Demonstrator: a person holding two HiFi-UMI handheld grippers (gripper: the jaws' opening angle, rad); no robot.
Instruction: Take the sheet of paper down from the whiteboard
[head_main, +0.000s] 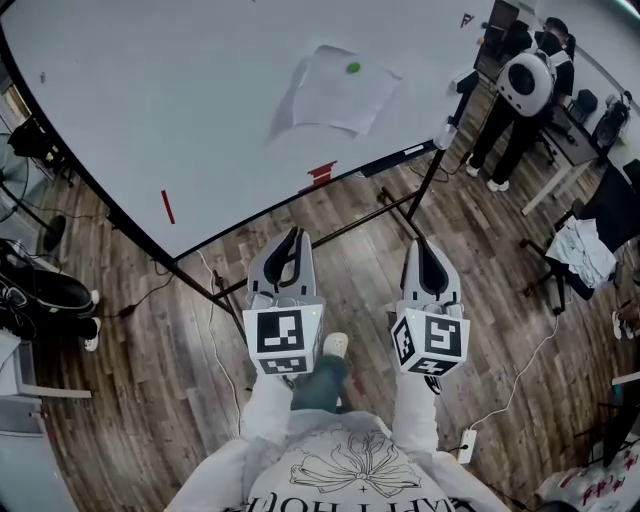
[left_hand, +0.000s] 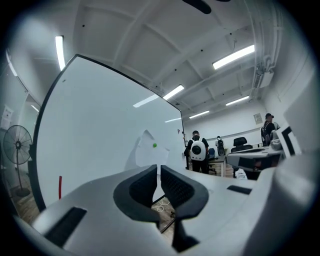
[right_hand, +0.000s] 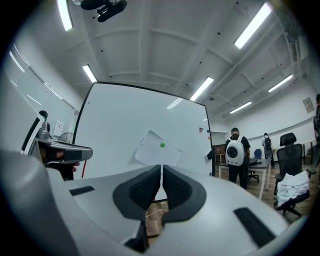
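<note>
the whiteboard (head_main: 150, 110) fills the upper left of the head view, a wide white panel in a black frame on a black stand. under and around it runs the wooden floor (head_main: 150, 400). at the upper right a person with a white backpack (head_main: 522, 82) stands by a desk, back turned, well apart from the board. a chair draped with pale cloth (head_main: 585, 248) sits at the right edge.

the two grippers are held side by side in front of the board, both pointing level toward it and short of touching it. the left gripper (head_main: 293, 238) has its jaws pressed together with nothing between them; its own view shows the dark pads meeting in a thin line. the right gripper (head_main: 426, 247) is the same: jaws closed tight, nothing held.

the sheet of paper (head_main: 335, 95) is still up on the whiteboard, toward the board's right side and ahead of both grippers, apart from them. it hangs slightly tilted, and its left edge casts a grey shadow on the board. in the right gripper view it shows just above the closed jaw tips.

a small red marker line (head_main: 167, 207) is on the board's lower left, and a red object (head_main: 321, 173) sits at the bottom rail below the sheet. a green magnet (head_main: 353, 68) pins the sheet near its top edge.
</note>
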